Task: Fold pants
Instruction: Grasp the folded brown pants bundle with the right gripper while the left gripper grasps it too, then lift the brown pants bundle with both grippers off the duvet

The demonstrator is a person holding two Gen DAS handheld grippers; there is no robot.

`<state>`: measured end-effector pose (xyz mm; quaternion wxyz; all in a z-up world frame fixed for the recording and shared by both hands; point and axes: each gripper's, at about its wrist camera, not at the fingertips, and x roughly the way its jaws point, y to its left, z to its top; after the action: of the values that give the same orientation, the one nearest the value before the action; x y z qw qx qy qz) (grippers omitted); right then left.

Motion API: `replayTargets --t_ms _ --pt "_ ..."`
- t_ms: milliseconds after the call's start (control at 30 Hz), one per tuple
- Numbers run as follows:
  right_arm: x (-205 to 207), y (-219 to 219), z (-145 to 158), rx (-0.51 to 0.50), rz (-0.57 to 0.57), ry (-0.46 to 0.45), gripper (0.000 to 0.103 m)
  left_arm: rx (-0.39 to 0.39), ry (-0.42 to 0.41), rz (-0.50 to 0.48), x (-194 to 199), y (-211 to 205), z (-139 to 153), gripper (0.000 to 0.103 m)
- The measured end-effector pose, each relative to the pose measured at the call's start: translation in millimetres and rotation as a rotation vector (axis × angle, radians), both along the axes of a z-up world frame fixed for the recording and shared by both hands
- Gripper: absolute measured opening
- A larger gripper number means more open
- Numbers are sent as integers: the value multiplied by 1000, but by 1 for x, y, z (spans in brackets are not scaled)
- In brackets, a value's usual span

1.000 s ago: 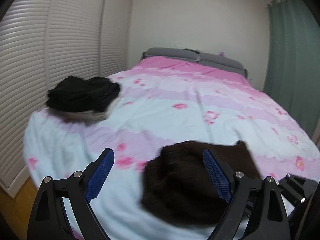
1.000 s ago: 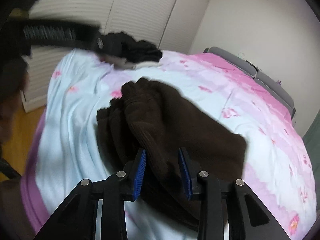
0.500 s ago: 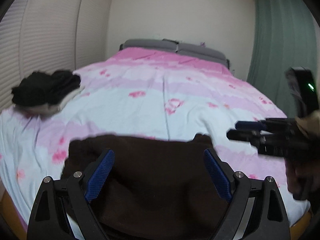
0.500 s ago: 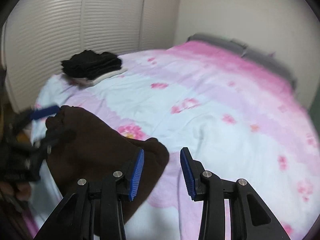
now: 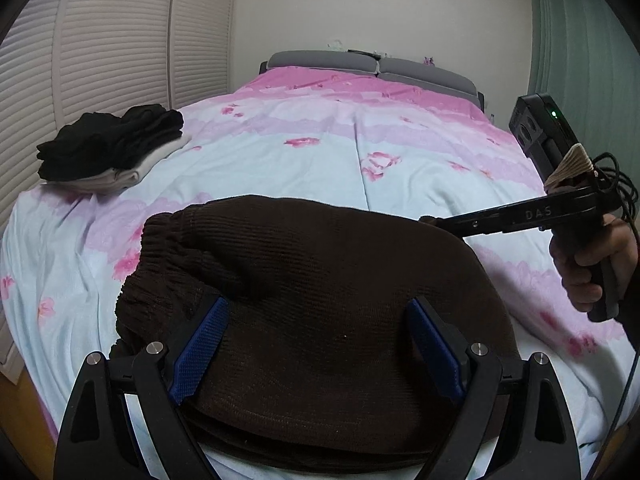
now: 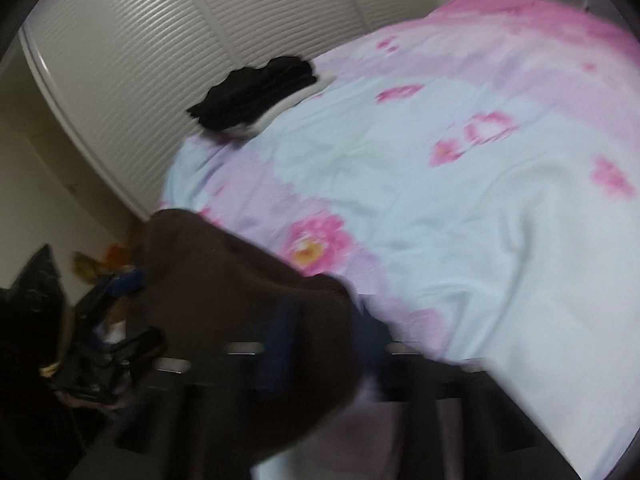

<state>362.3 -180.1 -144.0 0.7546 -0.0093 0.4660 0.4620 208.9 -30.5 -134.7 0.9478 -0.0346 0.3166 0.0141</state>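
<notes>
While the left wrist view looks up the length of the bed (image 5: 320, 152), the left hand-held gripper (image 5: 316, 344) fills the bottom of the frame with its blue-padded fingers (image 5: 200, 344) spread wide apart and nothing pinched between them. The brown pants (image 5: 320, 280) lie in a folded bundle on the pink and pale blue bedcover, in the lower centre of the frame, with the gathered waistband at the bundle's left edge; the open fingers sit over the near part of the cloth, one at each side. At the right edge the right hand-held gripper (image 5: 432, 222) reaches in from the person's hand (image 5: 588, 256), its tip at the far right corner of the pants; from this side I cannot tell whether it is closed on the cloth. A stack of dark folded clothes (image 5: 112, 144) rests on the bed at the upper left, well apart from the pants, beside the slatted wardrobe doors (image 5: 100, 40). A green curtain (image 5: 580, 40) hangs at the upper right. The right wrist view is heavily blurred: the pants (image 6: 240, 300) show as a brown mass at the lower left over the bed edge, the right hand-held gripper (image 6: 320, 344) is only a dark smear along the bottom, and its fingers cannot be read. The dark clothes stack (image 6: 256, 96) sits above, at the upper centre-left.
</notes>
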Motion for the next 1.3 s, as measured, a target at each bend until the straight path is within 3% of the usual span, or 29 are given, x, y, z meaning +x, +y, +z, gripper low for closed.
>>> replayTargets --t_ms 100,267,433,533,600,767,900,1000,1167,1300 --pt "-4 10 -2 -47 17 -21 12 6 1 3 1 2 -1 91" --pt "1 6 7 -44 -101 -50 10 6 0 -9 8 3 -5 91" --pt "7 1 -27 -34 -244 44 13 24 -11 -24 4 -1 3 91" --pt "-7 1 -8 -35 -295 -27 38 4 -27 -35 -6 1 15 91" --pt "-20 -2 7 -21 -330 -62 61 4 -43 -42 -16 3 27 91" --pt "-68 -22 36 2 -486 -114 77 25 -81 -12 -36 25 47 96" --pt "-112 -44 32 80 -627 -53 85 -13 -68 66 -41 68 49 96" --pt "-137 -48 17 137 -704 15 86 -39 -58 98 -44 89 45 96" --pt "-163 -41 -13 206 -821 129 86 -189 -13 72 -45 121 23 96" --pt "-170 -31 -25 236 -851 179 90 -234 10 36 -42 124 10 98"
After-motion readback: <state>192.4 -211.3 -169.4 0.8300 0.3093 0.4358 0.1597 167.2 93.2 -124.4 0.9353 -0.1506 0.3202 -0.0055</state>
